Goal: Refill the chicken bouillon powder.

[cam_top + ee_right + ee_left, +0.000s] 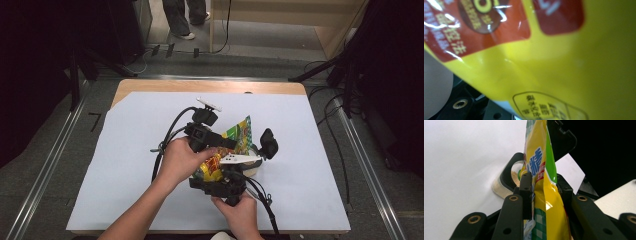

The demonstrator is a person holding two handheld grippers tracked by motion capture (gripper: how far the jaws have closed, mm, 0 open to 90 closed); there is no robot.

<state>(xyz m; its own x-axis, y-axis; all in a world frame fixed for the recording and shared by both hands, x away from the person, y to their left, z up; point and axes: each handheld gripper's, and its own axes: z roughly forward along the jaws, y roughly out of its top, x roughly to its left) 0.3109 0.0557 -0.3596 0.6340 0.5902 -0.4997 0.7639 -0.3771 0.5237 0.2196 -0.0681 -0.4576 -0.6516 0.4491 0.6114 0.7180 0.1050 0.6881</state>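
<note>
Your left gripper (544, 192) clamps the yellow snack bag (541, 170) edge-on above the container (252, 162). Your right gripper (225, 182) presses against the bag nearer you; I cannot tell its jaws' state. Open white sheet (130, 165) surrounds you, widest left and far.

Even overhead light brightens the white table sheet (150, 150), while everything around the table sheet falls dark. Up close, the snack bag (564, 57) is badly blurred, with glare streaks across its upper left print.
</note>
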